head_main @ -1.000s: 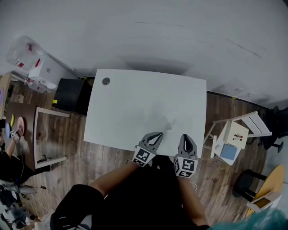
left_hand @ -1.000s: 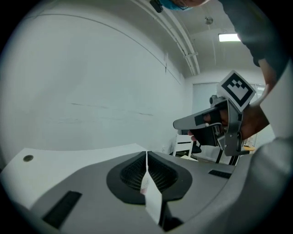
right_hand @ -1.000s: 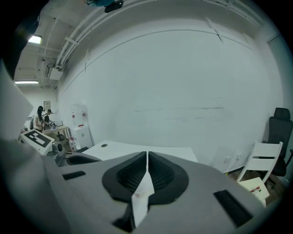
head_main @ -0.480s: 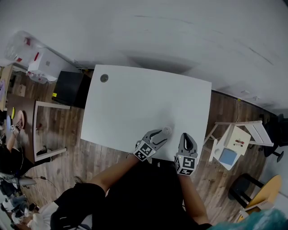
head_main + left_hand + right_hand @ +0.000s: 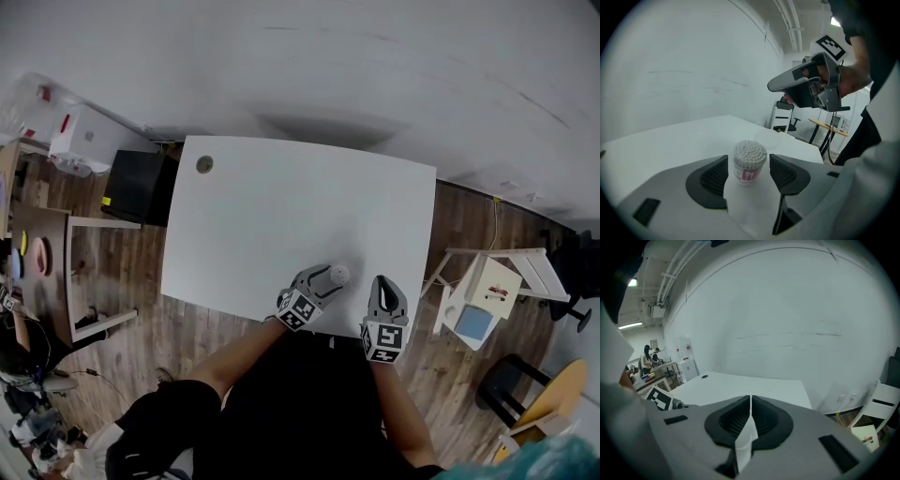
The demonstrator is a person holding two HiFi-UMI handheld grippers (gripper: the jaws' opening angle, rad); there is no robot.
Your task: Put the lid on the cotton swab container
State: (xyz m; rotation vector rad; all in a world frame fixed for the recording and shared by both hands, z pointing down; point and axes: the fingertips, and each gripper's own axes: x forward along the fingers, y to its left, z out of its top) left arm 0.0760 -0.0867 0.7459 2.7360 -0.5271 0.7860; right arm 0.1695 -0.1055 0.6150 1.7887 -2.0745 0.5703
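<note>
White cotton tips pack the open top of the cotton swab container (image 5: 749, 161), a small tub with a pink label. It stands upright near the front edge of the white counter (image 5: 281, 216). It sits between the jaws of the left claw (image 5: 323, 278), which have just been opening and now stand wide, clear of its sides. Just beyond it a faint clear lid (image 5: 768, 138) lies flat. The right claw (image 5: 750, 401), pressed together on nothing, hangs nearby above the counter. A pale wall rises behind, with wooden floor (image 5: 122, 281) around.
</note>
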